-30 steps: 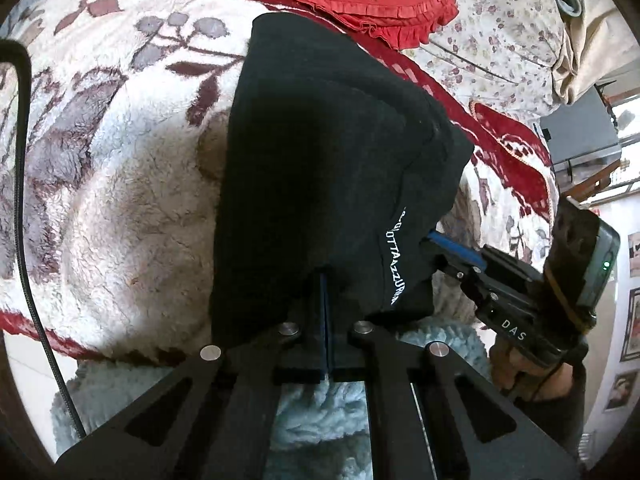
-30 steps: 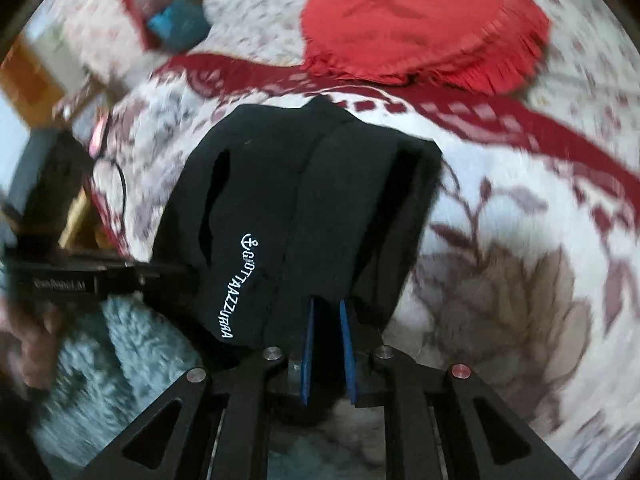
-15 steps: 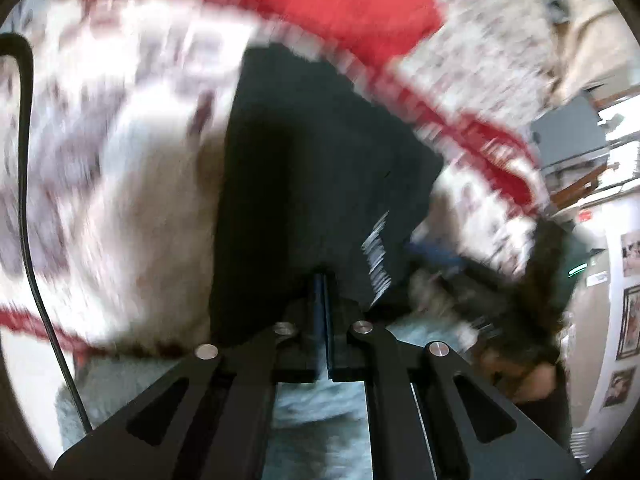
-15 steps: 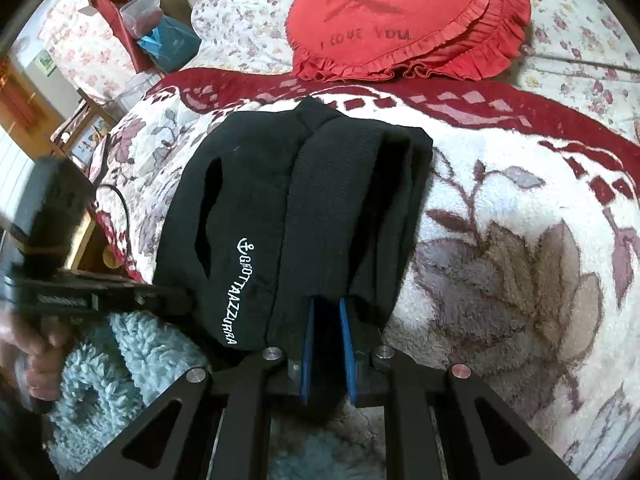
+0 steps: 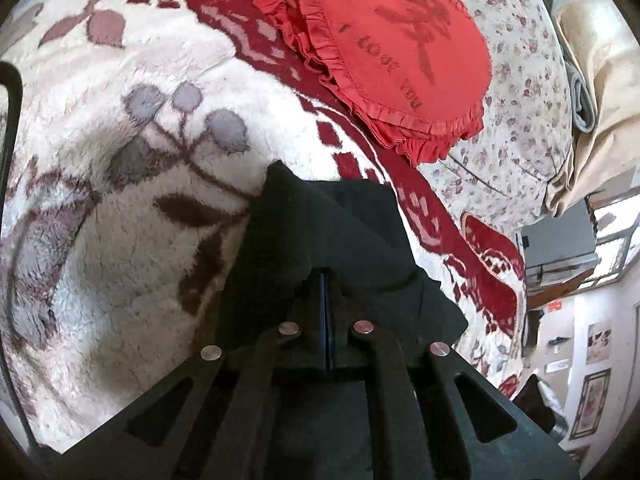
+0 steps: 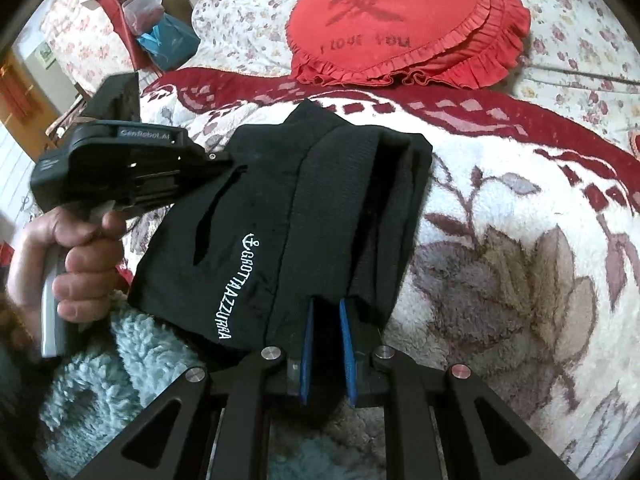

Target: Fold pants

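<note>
The black pants [image 6: 304,208] lie folded into a compact bundle on the fleece blanket, with white lettering along one edge. My right gripper [image 6: 326,308] is shut on the pants' near edge, blue pads pinching the cloth. My left gripper [image 5: 325,280] is shut on a fold of the pants [image 5: 328,228] and has it raised off the blanket. In the right wrist view the left gripper [image 6: 216,160] comes in from the left, held by a hand, its tips on the bundle's left edge.
A red heart-shaped frilled cushion [image 6: 404,28] lies beyond the pants on the flowered bedsheet [image 6: 576,40]. A light blue fluffy fabric [image 6: 120,364] lies near me. The cream and red blanket [image 6: 520,264] stretches to the right. Boxes and bags [image 6: 160,40] stand at the far left.
My left gripper has lifted and carried its edge of the pants forward toward the cushion. My right gripper has stayed clamped in place.
</note>
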`<control>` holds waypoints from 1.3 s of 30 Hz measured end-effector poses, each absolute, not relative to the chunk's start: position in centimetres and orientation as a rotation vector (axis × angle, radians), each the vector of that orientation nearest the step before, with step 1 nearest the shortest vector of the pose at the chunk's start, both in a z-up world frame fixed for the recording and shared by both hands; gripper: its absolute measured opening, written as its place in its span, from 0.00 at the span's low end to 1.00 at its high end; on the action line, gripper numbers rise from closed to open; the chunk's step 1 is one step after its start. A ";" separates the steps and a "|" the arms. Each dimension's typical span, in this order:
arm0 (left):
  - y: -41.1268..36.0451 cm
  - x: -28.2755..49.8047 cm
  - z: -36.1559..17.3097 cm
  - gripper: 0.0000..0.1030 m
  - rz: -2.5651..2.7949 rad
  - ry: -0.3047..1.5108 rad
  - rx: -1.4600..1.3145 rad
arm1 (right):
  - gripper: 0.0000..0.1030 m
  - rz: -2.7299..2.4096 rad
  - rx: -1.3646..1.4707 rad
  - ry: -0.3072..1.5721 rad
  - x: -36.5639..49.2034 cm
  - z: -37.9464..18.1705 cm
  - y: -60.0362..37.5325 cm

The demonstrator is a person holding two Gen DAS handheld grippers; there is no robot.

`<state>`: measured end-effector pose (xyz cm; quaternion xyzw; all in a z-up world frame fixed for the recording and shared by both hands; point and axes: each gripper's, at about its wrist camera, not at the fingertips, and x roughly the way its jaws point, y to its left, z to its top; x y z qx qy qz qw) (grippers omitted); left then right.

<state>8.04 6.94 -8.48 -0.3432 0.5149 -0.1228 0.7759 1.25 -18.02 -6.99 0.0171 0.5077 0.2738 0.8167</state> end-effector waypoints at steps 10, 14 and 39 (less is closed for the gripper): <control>5.0 7.6 -5.5 0.03 -0.278 0.938 -0.572 | 0.12 0.546 0.110 0.904 3.4 -0.2 -20.0; 4.3 8.2 -6.2 0.03 -0.281 0.975 -0.542 | 0.12 0.599 0.010 0.933 6.3 -1.8 -17.1; 8.4 4.3 -6.1 0.24 -0.277 1.015 -0.737 | 0.17 0.589 0.371 1.099 5.3 -8.5 -23.9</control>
